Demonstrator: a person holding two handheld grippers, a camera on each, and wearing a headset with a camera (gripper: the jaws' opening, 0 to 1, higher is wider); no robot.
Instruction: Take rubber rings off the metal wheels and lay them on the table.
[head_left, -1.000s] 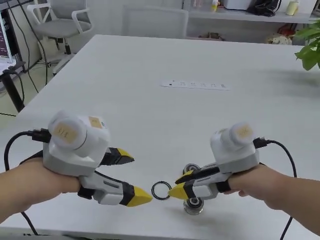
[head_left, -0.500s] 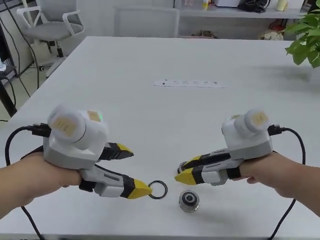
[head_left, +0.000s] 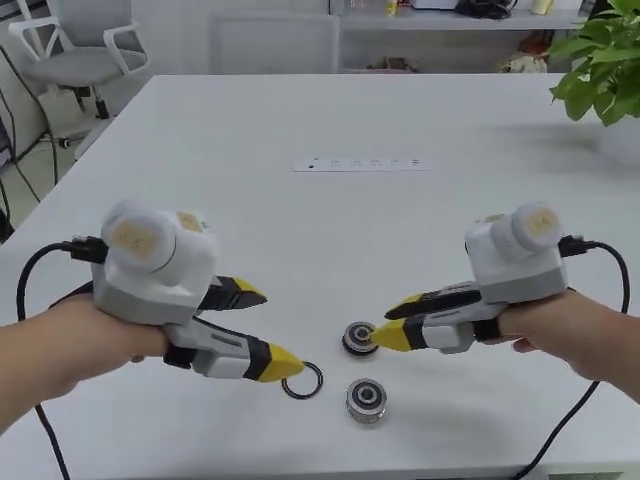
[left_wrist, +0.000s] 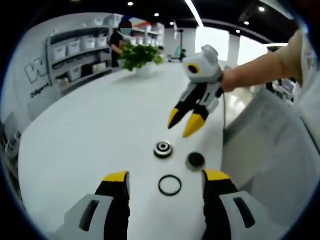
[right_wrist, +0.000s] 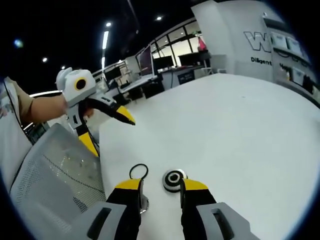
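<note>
A loose black rubber ring (head_left: 302, 380) (left_wrist: 170, 185) (right_wrist: 138, 171) lies flat on the white table (head_left: 300, 220). Two small metal wheels stand beside it, one (head_left: 358, 338) (left_wrist: 163, 149) (right_wrist: 174, 180) just off the right gripper's tips, the other (head_left: 367, 398) (left_wrist: 195, 160) closer to the table's front edge. My left gripper (head_left: 268, 328) (right_wrist: 112, 135) is open, its lower tip right above the ring's left side. My right gripper (head_left: 390, 323) (left_wrist: 187, 122) is open a little and holds nothing; its tips point at the farther wheel.
A white power strip (head_left: 362, 163) lies mid-table. A potted plant (head_left: 595, 75) stands at the far right corner. An office chair (head_left: 75, 50) and shelves are beyond the table. The front edge runs close below the wheels.
The right gripper has drawn back to the right, away from the ring, which now lies free on the table. The second wheel has come into sight. The left gripper's tip has neared the ring.
</note>
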